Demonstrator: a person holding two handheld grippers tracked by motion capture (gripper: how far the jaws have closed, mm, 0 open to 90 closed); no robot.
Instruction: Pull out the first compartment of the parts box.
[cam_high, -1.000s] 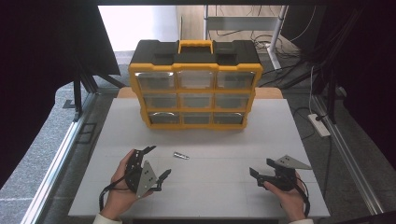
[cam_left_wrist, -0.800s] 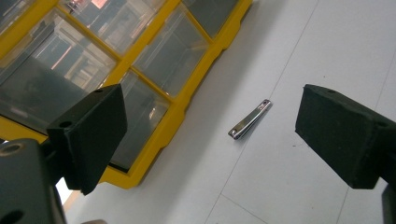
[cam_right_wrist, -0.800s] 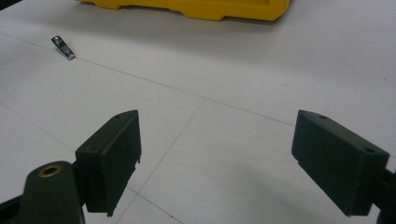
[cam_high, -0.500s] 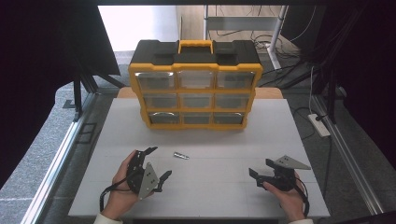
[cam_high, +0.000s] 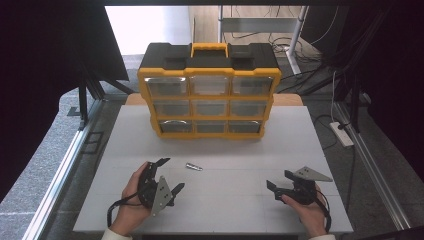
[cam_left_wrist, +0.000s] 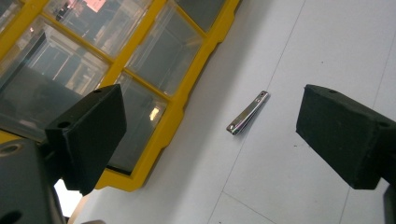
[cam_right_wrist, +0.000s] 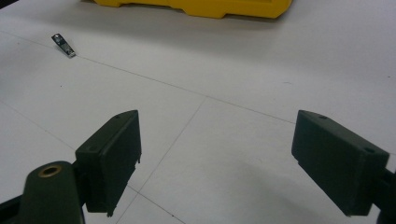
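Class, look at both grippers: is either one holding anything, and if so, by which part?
Nothing is held. The left gripper and right gripper both have open jaws with only bare table between them. The nail clipper lies untouched on the white table.

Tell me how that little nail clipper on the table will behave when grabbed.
The nail clipper looks like polished metal, so probably stiff and slippery between the pads. It lies flat and low on the table, so it will likely slide rather than roll, and the open left gripper may struggle to get under it.

Bright even light, soft shadows, dark surroundings
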